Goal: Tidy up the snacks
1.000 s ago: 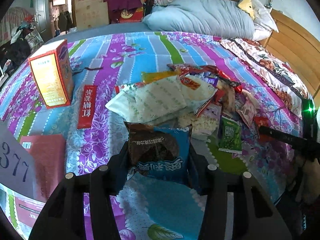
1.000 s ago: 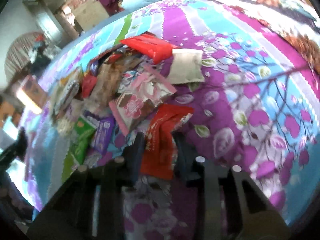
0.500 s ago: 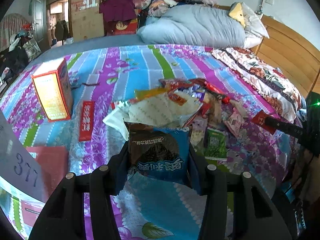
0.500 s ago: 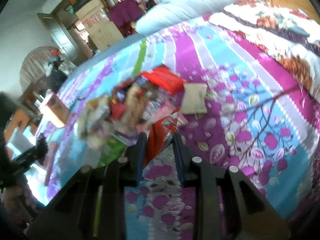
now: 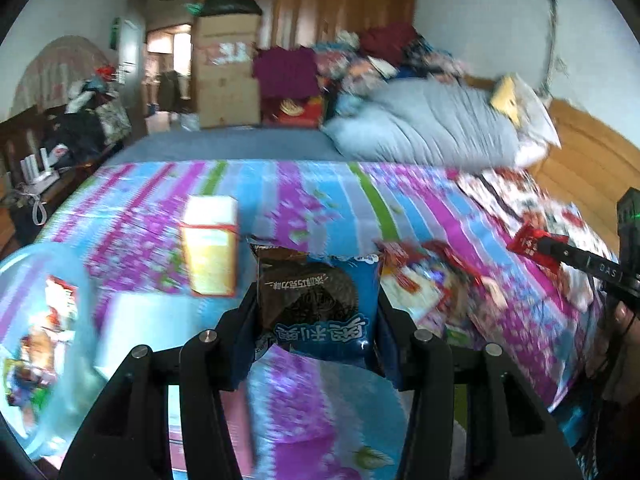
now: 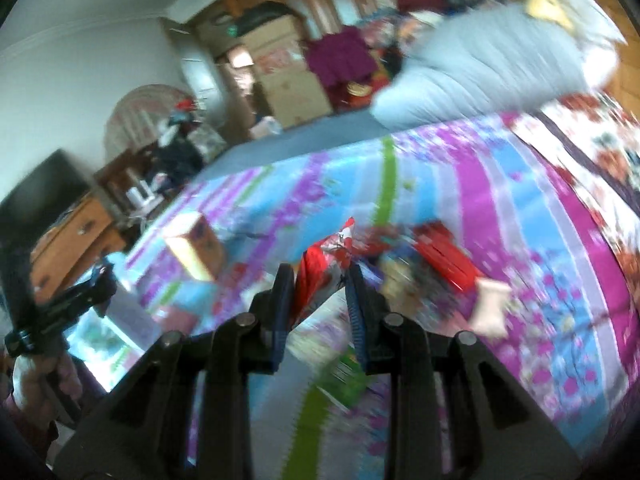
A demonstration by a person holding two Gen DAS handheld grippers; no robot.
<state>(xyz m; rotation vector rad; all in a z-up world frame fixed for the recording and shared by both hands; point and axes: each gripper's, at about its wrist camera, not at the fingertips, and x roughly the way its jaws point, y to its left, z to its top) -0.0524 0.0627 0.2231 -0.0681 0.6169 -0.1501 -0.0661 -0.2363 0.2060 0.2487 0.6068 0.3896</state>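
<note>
L gripper (image 5: 316,312) clamps a blue-and-brown cookie pack (image 5: 318,300), held clear above the bed (image 5: 320,200). R gripper (image 6: 320,292) pinches a red snack packet (image 6: 324,268), also off the bed. Snack pile (image 5: 436,276) lies just right of the cookie pack; yellow box (image 5: 210,244) stands upright to its left; blue basket (image 5: 40,344) w/ snacks sits at far left.

Snack heap (image 6: 420,264) a motion-blurred smear — clear blue tub (image 5: 48,344) cut off at left.
</note>
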